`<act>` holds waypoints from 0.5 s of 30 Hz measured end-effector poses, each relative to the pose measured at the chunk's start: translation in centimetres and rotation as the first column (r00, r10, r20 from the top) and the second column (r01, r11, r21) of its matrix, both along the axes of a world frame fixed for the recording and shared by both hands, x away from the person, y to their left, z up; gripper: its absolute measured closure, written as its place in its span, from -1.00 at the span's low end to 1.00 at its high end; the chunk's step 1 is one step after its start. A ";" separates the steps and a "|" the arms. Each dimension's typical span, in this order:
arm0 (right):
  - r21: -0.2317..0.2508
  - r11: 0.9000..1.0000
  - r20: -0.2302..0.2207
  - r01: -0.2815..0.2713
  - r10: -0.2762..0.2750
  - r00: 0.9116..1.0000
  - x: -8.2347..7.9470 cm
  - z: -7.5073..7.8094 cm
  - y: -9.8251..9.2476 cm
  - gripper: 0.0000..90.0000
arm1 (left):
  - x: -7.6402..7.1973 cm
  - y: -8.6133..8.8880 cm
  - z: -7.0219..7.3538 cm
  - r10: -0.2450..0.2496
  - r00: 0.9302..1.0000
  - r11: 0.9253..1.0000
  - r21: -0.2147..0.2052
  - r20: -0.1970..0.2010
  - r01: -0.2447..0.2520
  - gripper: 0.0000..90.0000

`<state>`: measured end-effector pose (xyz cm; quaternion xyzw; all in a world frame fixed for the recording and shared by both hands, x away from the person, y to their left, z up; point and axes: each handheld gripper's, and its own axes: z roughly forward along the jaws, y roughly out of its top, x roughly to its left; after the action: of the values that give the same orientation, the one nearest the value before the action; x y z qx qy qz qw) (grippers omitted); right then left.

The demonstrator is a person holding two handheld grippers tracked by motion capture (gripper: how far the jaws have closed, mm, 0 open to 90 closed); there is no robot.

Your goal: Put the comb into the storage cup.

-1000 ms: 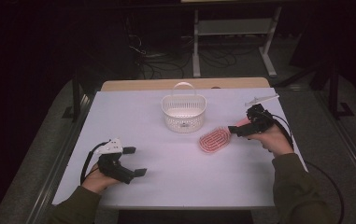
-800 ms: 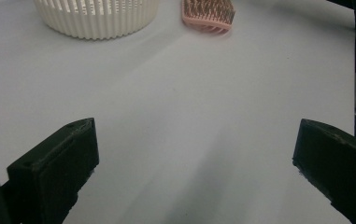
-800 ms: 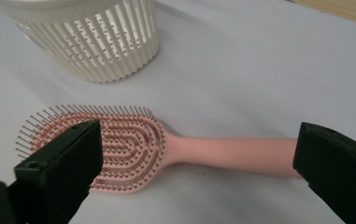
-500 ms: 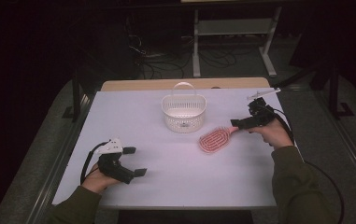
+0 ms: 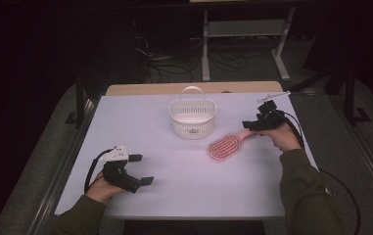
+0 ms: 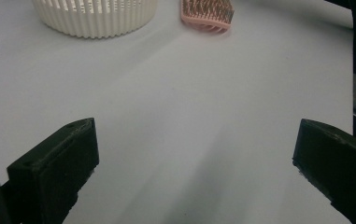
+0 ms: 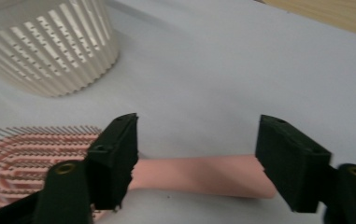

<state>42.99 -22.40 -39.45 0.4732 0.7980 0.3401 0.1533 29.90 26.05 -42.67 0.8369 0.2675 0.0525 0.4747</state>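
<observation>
Right gripper (image 7: 196, 154), jaws partly apart and just now closing: the pink hairbrush (image 7: 49, 154) lies on the white desk (image 7: 241, 70) with its handle crossing the gap between the jaws; whether the pads touch it cannot be told. The bristled head extends beyond the left jaw. Farther off stands the white slatted basket (image 7: 45, 46). Left gripper (image 6: 194, 163), jaws wide apart over bare desk, holds nothing; the basket (image 6: 96, 18) and brush head (image 6: 208, 16) lie well ahead of it.
</observation>
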 end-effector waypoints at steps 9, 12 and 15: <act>-0.024 1.000 -0.015 0.013 -0.013 1.000 0.9 -0.6 -0.4 0.14 | 0.0 0.0 0.0 -0.002 1.000 1.000 -0.001 0.001 0.002 -0.99; -0.036 0.999 -0.026 0.016 -0.017 1.000 1.2 -0.7 -0.6 0.32 | 0.0 0.1 0.0 -0.002 1.000 1.000 -0.002 0.001 0.002 -0.99; -0.046 0.999 -0.029 0.020 -0.021 0.999 1.7 -0.6 -0.7 0.45 | 0.0 0.1 0.0 -0.001 1.000 1.000 -0.004 0.000 0.001 -0.99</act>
<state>44.65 -23.10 -40.09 0.4827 0.8030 0.3130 0.1557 29.90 26.11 -42.63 0.8361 0.2670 0.0519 0.4763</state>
